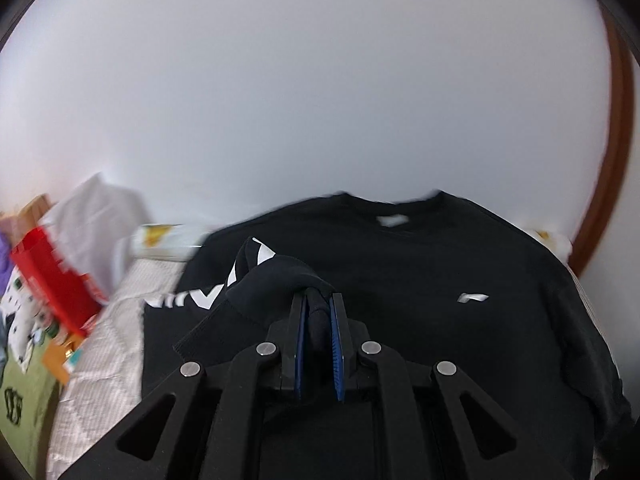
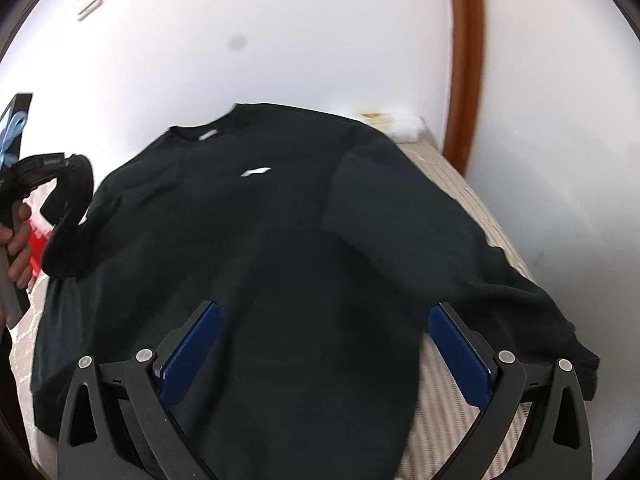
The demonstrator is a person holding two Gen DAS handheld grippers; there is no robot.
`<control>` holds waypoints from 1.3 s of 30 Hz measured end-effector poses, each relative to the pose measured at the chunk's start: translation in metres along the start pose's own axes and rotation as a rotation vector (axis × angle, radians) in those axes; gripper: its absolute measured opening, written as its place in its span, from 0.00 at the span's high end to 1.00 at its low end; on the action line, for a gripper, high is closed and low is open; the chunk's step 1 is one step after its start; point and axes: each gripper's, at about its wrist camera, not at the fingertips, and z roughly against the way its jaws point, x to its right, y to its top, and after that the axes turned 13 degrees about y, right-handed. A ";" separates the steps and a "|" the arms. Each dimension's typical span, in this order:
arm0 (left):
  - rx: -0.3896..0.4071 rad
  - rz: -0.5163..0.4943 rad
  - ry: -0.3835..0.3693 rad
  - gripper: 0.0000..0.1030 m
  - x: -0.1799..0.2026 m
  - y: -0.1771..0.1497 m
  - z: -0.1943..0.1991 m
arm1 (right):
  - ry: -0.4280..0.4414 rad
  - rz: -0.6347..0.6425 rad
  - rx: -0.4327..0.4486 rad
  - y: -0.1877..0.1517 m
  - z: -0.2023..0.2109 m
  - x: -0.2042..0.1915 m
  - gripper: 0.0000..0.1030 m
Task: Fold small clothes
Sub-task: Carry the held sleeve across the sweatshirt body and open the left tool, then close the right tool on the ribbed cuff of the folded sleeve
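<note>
**Left claw lifts a sleeve over a spread black sweatshirt**

A black long-sleeved crew-neck sweatshirt (image 1: 420,280) with a small silver chest logo lies spread front-up across the middle of both views, on a pale quilted bed cover (image 1: 116,340); its collar points toward the white wall at the top of the frame. In the left wrist view the left claw (image 1: 319,316) sits at lower centre, its blue pads closed together on a bunched fold of the black sleeve (image 1: 272,276), which carries white lettering and rises above the garment's body; the picture is blurred at its left edge. In the right wrist view the right claw (image 2: 324,344) stands at the bottom of the frame with its blue pads (image 2: 192,356) wide apart and nothing gripped between them; the sweatshirt's lower body lies beneath it. At the far left of that view a person's hand (image 2: 18,240) grips the other tool's handle, with the raised sleeve curling beside it. A red box (image 1: 52,280) and heaped light cloth (image 1: 92,216) sit at the left of the left wrist view; a brown wooden door frame (image 2: 466,60) curves down the upper right.
</note>
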 end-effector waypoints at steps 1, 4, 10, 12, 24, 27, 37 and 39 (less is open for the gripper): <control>-0.002 -0.016 -0.011 0.89 0.012 -0.002 -0.001 | -0.011 -0.010 0.000 -0.002 0.000 0.007 0.01; -0.013 -0.064 -0.047 0.89 0.052 -0.007 -0.003 | -0.035 -0.045 0.003 -0.010 0.001 0.026 0.01; -0.034 -0.145 -0.087 0.89 0.114 -0.018 -0.007 | -0.063 -0.092 -0.001 -0.019 0.001 0.057 0.01; -0.049 -0.158 -0.103 0.89 0.123 -0.023 -0.008 | -0.063 -0.107 0.003 -0.020 0.001 0.064 0.01; -0.063 -0.095 -0.169 0.27 0.090 -0.032 0.012 | -0.010 -0.011 0.056 -0.003 -0.008 0.025 0.08; -0.067 -0.057 -0.153 0.27 0.055 -0.031 0.016 | 0.019 0.051 0.075 0.013 -0.017 -0.007 0.13; -0.028 -0.028 0.049 0.24 -0.071 -0.046 -0.031 | 0.144 0.065 0.056 0.066 -0.086 -0.085 0.28; -0.018 -0.023 0.078 0.24 -0.083 -0.052 -0.047 | 0.166 0.083 0.048 0.074 -0.102 -0.096 0.28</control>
